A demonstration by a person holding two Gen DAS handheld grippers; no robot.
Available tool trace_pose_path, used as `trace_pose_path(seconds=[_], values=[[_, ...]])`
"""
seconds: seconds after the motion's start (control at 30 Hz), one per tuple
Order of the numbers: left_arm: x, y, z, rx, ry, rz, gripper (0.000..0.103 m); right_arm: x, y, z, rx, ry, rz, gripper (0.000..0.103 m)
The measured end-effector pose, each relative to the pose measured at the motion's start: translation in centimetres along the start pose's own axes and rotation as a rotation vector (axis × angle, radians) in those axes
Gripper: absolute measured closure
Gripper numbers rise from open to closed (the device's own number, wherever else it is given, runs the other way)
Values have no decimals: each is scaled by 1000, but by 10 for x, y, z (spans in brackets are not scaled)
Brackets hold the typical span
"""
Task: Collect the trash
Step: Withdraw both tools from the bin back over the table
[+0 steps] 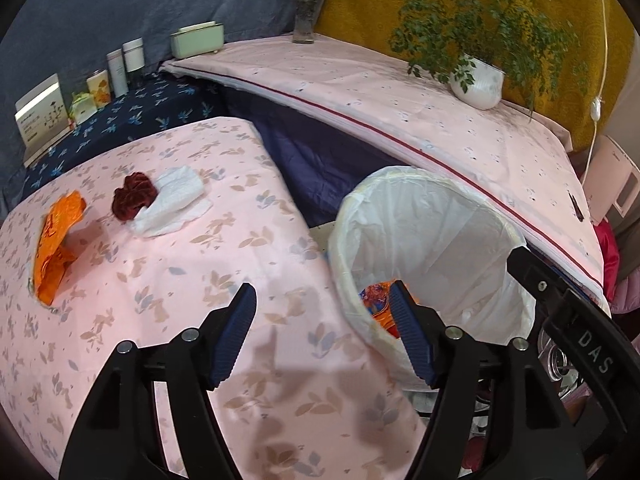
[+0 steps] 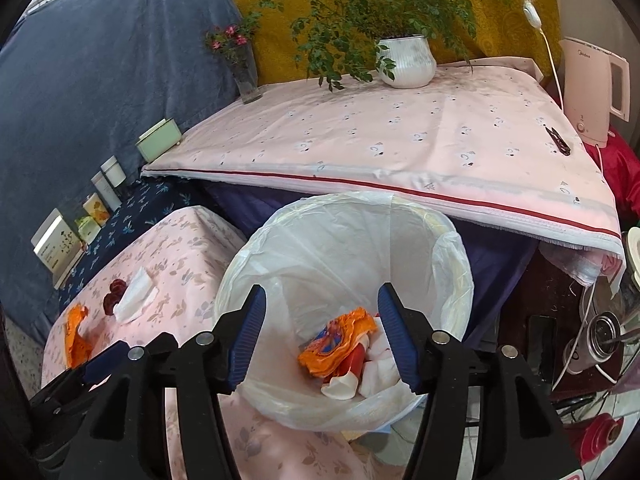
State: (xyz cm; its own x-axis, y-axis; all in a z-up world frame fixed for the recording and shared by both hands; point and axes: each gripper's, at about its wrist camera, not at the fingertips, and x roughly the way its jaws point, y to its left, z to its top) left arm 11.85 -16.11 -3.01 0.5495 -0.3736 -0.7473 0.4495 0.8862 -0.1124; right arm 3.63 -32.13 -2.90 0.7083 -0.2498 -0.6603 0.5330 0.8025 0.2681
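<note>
A bin lined with a white bag (image 1: 420,216) stands between two cloth-covered tables. My left gripper (image 1: 322,292) is open and empty, over the edge of the pink leaf-print cloth (image 1: 180,280) beside the bin's rim. On that cloth lie an orange wrapper (image 1: 54,248), a dark red crumpled scrap (image 1: 130,198) and a white tissue (image 1: 176,204). My right gripper (image 2: 322,292) hangs open and empty above the bin (image 2: 280,220). Inside the bin lie an orange wrapper (image 2: 340,344) and white tissues (image 2: 376,372).
Behind the bin, a higher table under a pink cloth (image 2: 400,140) bears a potted plant (image 2: 406,60), a flower vase (image 2: 246,76) and a black clip (image 2: 558,140). A white kettle (image 2: 592,84) stands at right. A green box (image 1: 196,40) and bottles (image 1: 120,68) line the dark blue ledge at left.
</note>
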Motion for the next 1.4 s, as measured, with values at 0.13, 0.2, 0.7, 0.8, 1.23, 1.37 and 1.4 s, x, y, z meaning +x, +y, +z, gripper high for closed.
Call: trace_pose_path(seconds=[0.13,0.2,0.7,0.8,1.23,1.37,1.4], values=[[-8,20,-5,-37,-6,27,38,-5,14,-7,-21,9,19,44],[-13,30,-8,-49,-11,43,37,-8,23,-10,-35,13,32,43],[-44,112,-33,-154,-26,136,33,-21,92,-37,-139,42,92,37],[-48,130,-40,-175,-26,167,32,-22,111,-45,-178,53,105,37],[-68,223,-66,-305,-20,278,32,-11,194,-83,-305,140,200,37],[-74,250,-68,-331,-29,308,25,-4,218,-90,-317,173,241,37],[-75,257,-69,-338,-33,317,24,-1,225,-91,-319,180,252,37]])
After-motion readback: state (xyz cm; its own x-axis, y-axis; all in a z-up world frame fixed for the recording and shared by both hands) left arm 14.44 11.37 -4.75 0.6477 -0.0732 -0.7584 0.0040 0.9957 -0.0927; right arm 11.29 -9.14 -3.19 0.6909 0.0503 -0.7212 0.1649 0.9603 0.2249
